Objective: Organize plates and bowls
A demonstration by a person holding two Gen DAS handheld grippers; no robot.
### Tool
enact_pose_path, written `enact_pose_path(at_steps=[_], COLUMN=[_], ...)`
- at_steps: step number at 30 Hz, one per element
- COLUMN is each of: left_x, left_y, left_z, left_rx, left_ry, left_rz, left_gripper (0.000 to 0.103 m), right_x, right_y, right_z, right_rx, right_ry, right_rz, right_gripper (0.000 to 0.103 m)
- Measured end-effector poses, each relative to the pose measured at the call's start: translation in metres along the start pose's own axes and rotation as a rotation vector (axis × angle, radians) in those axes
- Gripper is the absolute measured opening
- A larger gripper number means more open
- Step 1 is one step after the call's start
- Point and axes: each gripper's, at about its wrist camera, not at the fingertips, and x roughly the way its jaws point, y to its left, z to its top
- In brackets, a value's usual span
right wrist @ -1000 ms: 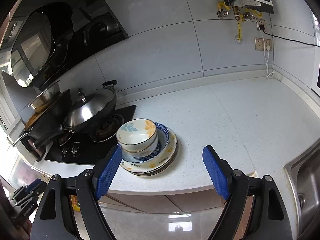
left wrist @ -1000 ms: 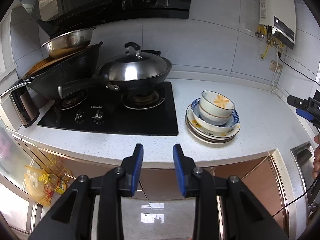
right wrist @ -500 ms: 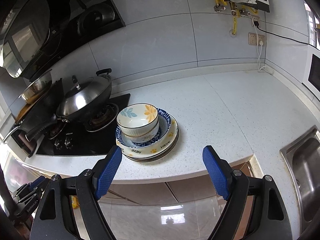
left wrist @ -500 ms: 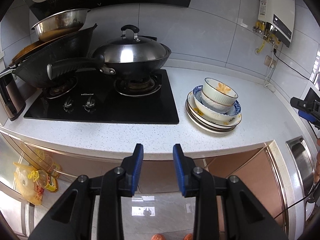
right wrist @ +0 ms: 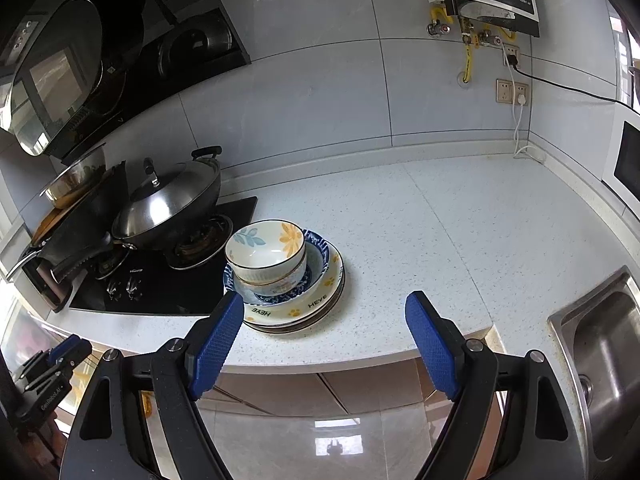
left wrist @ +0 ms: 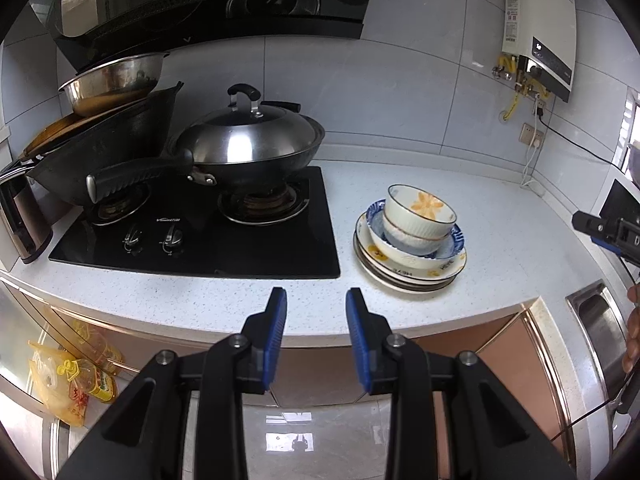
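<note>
A stack of plates (left wrist: 408, 276) (right wrist: 296, 316) sits on the white counter to the right of the hob. In it rests a blue-patterned bowl (left wrist: 452, 240) (right wrist: 320, 256), and on top are two nested white bowls, the upper one with a yellow flower (left wrist: 420, 210) (right wrist: 266, 248). My left gripper (left wrist: 316, 300) hovers over the counter's front edge, left of the stack, open by a narrow gap with nothing in it. My right gripper (right wrist: 326, 304) stands wide open just in front of the stack, its left pad (right wrist: 218, 340) near the plates' rim and not touching.
A lidded wok (left wrist: 248, 144) (right wrist: 168, 204) sits on the black gas hob (left wrist: 200, 240), with a second pan and a steel bowl (left wrist: 116, 80) behind. The steel sink (right wrist: 600, 360) is at the right. Bare counter (right wrist: 440, 220) stretches behind and to the right of the stack. Oil bottles (left wrist: 80, 380) stand on the floor.
Both views have shifted a little and the stack looks slightly nearer in the right wrist view. Neither gripper's jaws have changed, and the dishes have not moved.
</note>
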Motion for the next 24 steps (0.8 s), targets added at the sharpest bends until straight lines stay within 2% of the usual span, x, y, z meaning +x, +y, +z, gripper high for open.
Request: enact_pose_path(at_steps=[10, 14, 20, 24], left_x=[0.001, 0.0, -0.01, -0.014], left_y=[-0.027, -0.033, -0.034, -0.035], left_z=[0.006, 0.006, 0.002, 0.003], left_rx=[-0.01, -0.029, -0.071, -0.088], left_ry=[0.009, 0.006, -0.024, -0.029], left_rz=[-0.017, -0.003, 0.078, 0.072], left_gripper=[0.03, 0.03, 0.029, 0.029], right_x=[0.0, -0.001, 0.001, -0.001], right_y=[-0.016, -0.018, -0.015, -0.014], right_z=[-0.004, -0.007, -0.012, -0.014], right_rx=[-0.012, -0.025, -0.051, -0.059], right_ry=[0.022, 0.029, 0.045, 0.046], right_rz=[-0.002, 0.001, 0.008, 0.009], right_gripper=[0.079, 0.079, 0.079, 0.079])
